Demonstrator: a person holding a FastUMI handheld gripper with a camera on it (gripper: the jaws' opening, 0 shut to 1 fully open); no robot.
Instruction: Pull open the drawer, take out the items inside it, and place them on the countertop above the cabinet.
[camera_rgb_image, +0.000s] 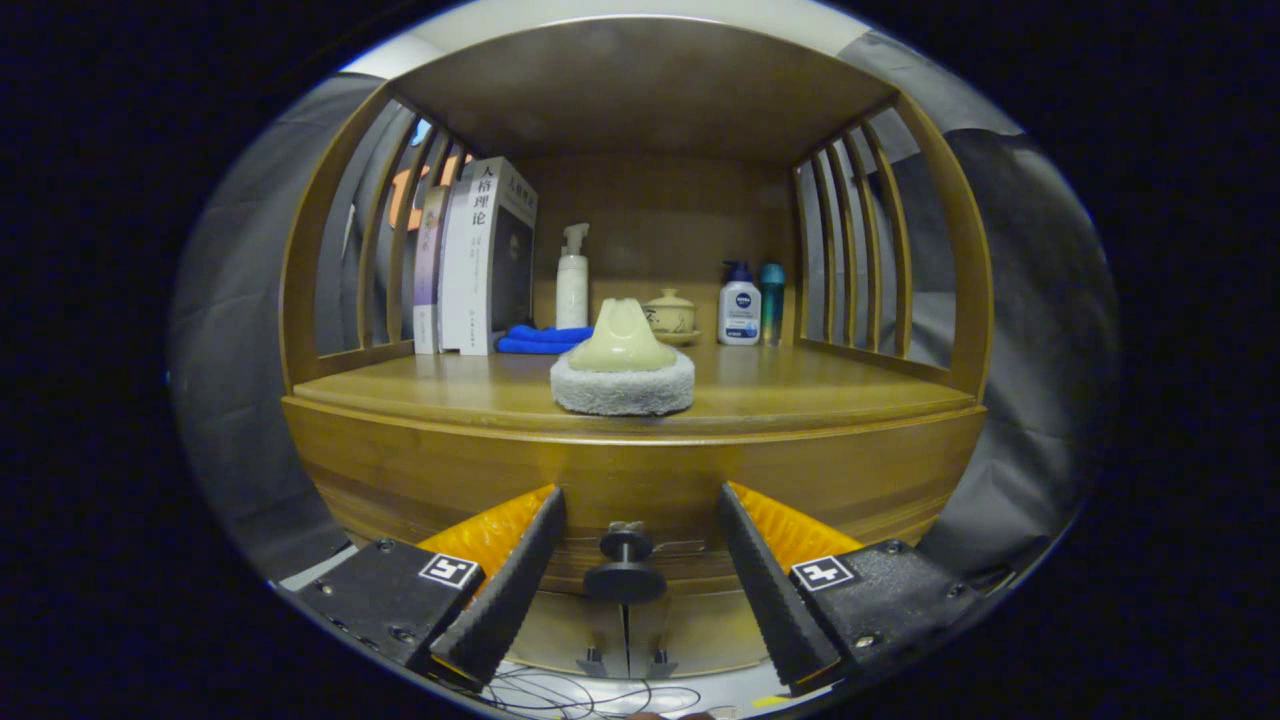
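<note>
A wooden cabinet stands in front of me, its countertop (800, 395) forming an open shelf. Below the countertop's front edge is the drawer front (640, 490) with a dark round knob (626, 572). My gripper (640, 500) is open, and the knob sits between the two fingers, near their base, with a gap on each side. A cream-handled scrubbing pad with a grey base (622, 370) rests on the countertop near its front edge, straight beyond the fingers. The drawer appears closed; its inside is hidden.
At the back of the shelf stand several books (480, 260), a blue cloth (540, 338), a white pump bottle (572, 280), a small lidded pot (670, 315), a lotion bottle (739, 305) and a teal bottle (772, 300). Slatted wooden sides close in the shelf left and right. Cables lie below.
</note>
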